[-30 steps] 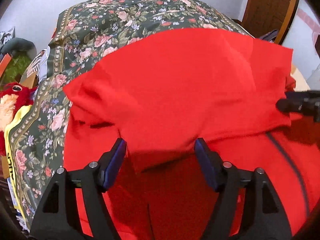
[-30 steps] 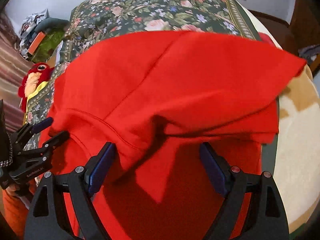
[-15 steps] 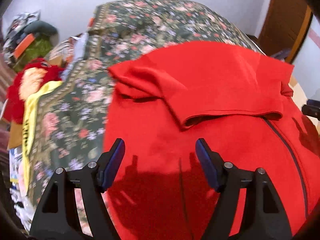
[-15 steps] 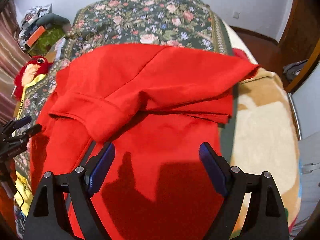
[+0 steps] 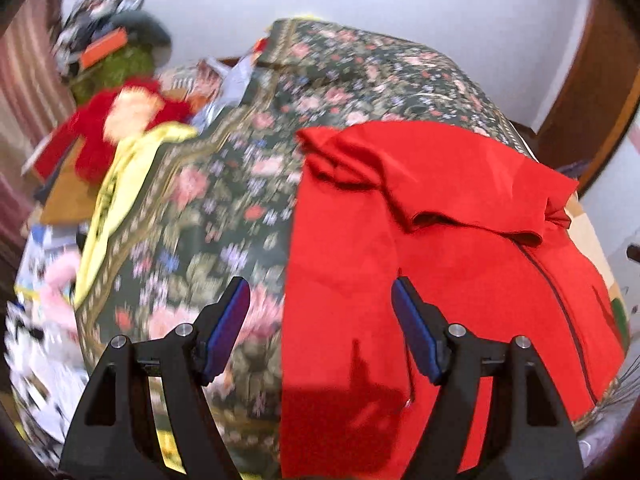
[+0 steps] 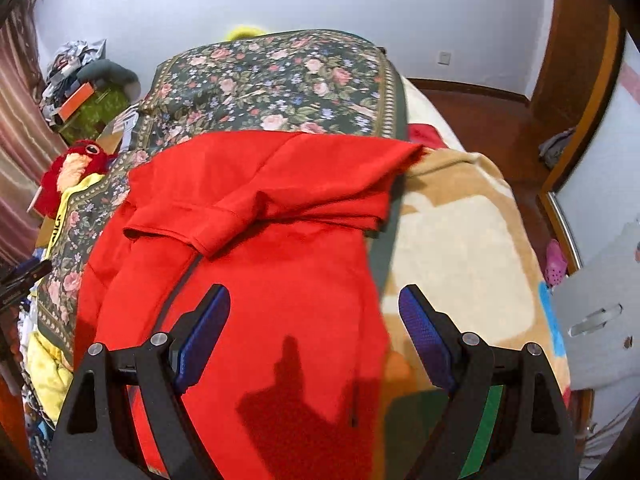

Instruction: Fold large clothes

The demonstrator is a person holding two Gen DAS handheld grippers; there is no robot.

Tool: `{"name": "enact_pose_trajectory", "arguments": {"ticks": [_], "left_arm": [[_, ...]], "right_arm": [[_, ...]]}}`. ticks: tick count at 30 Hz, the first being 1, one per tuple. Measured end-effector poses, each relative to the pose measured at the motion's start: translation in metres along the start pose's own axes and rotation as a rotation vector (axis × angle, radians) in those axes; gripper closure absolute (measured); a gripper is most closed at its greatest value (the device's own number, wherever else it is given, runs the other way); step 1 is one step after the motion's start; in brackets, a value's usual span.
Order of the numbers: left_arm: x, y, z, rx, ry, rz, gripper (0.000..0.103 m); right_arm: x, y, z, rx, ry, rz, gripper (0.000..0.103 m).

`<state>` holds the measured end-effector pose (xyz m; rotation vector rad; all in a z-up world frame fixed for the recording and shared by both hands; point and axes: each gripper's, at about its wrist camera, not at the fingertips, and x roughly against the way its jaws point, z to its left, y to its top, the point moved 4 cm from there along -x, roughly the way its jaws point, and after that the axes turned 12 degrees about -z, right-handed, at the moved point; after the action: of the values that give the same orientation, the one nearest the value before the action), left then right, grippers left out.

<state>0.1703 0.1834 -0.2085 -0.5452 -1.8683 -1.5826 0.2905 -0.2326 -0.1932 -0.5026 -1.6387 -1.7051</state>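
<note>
Red garment [image 6: 256,280] lies on the bed [image 6: 280,76], its top part folded down once over the body. Both my grippers, left [image 5: 320,320] and right [image 6: 314,328], hang spread and empty. Further folds remain.

You see a bright red garment [image 6: 280,264] on a dark green bedspread [image 6: 280,76] with pink roses.

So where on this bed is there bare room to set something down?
Free: floral cover beyond the red garment, and beige blanket on its door side. Crowded: the bedside by the red plush toy, yellow cloth and clutter.
</note>
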Motion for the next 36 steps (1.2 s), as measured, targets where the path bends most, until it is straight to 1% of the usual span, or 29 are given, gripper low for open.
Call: {"name": "enact_pose_trajectory", "arguments": {"ticks": [2, 5, 7, 11, 13, 16, 19, 21, 23, 24, 25, 27, 28, 29, 30, 32, 33, 35, 36], "left_arm": [[0.000, -0.014, 0.011, 0.044, -0.002, 0.036, 0.030], [-0.004, -0.041, 0.026, 0.116, -0.018, 0.112, 0.030], [-0.007, -0.062, 0.035, 0.174, -0.045, 0.157, 0.030], [-0.017, -0.101, 0.043, 0.281, -0.128, 0.249, 0.030], [-0.026, -0.117, 0.045, 0.328, -0.156, 0.287, 0.030], [-0.037, -0.131, 0.048, 0.380, -0.165, 0.331, 0.030], [-0.050, -0.144, 0.044, 0.452, -0.245, 0.369, 0.030], [-0.053, -0.145, 0.043, 0.450, -0.229, 0.367, 0.030], [-0.051, -0.140, 0.037, 0.433, -0.241, 0.350, 0.033], [-0.051, -0.138, 0.034, 0.419, -0.230, 0.345, 0.039], [-0.049, -0.136, 0.031, 0.389, -0.203, 0.344, 0.043], [-0.047, -0.135, 0.025, 0.330, -0.165, 0.343, 0.057], [-0.046, -0.134, 0.022, 0.307, -0.149, 0.341, 0.060], [-0.045, -0.132, 0.019, 0.286, -0.132, 0.341, 0.069], [-0.043, -0.129, 0.016, 0.265, -0.118, 0.337, 0.075], [-0.036, -0.125, 0.010, 0.225, -0.099, 0.311, 0.083], [-0.033, -0.123, 0.008, 0.210, -0.093, 0.298, 0.087], [-0.025, -0.119, 0.003, 0.181, -0.088, 0.271, 0.091], [-0.025, -0.118, 0.003, 0.172, -0.086, 0.257, 0.093]], "right_arm": [[0.003, -0.006, -0.007, -0.007, -0.013, 0.008, 0.019], [0.004, -0.020, -0.019, -0.025, -0.031, 0.035, 0.019], [0.003, -0.030, -0.025, -0.040, -0.036, 0.055, 0.019], [-0.001, -0.044, -0.033, -0.076, -0.025, 0.096, 0.019], [-0.006, -0.051, -0.036, -0.109, -0.006, 0.120, 0.019], [-0.010, -0.060, -0.038, -0.155, 0.038, 0.149, 0.019], [-0.023, -0.068, -0.039, -0.203, 0.099, 0.190, 0.019], [-0.035, -0.076, -0.043, -0.239, 0.097, 0.232, 0.019], [-0.040, -0.080, -0.045, -0.284, 0.121, 0.241, 0.019], [-0.040, -0.080, -0.046, -0.308, 0.138, 0.238, 0.019], [-0.039, -0.079, -0.045, -0.318, 0.149, 0.224, 0.021], [-0.035, -0.076, -0.039, -0.304, 0.169, 0.202, 0.040], [-0.032, -0.076, -0.034, -0.285, 0.181, 0.193, 0.044], [-0.031, -0.075, -0.031, -0.273, 0.183, 0.188, 0.051], [-0.028, -0.074, -0.027, -0.251, 0.189, 0.180, 0.059], [-0.025, -0.072, -0.023, -0.208, 0.183, 0.165, 0.068], [-0.021, -0.070, -0.018, -0.176, 0.174, 0.152, 0.076], [-0.019, -0.066, -0.015, -0.156, 0.153, 0.135, 0.087], [-0.019, -0.064, -0.015, -0.159, 0.155, 0.128, 0.088]]}}
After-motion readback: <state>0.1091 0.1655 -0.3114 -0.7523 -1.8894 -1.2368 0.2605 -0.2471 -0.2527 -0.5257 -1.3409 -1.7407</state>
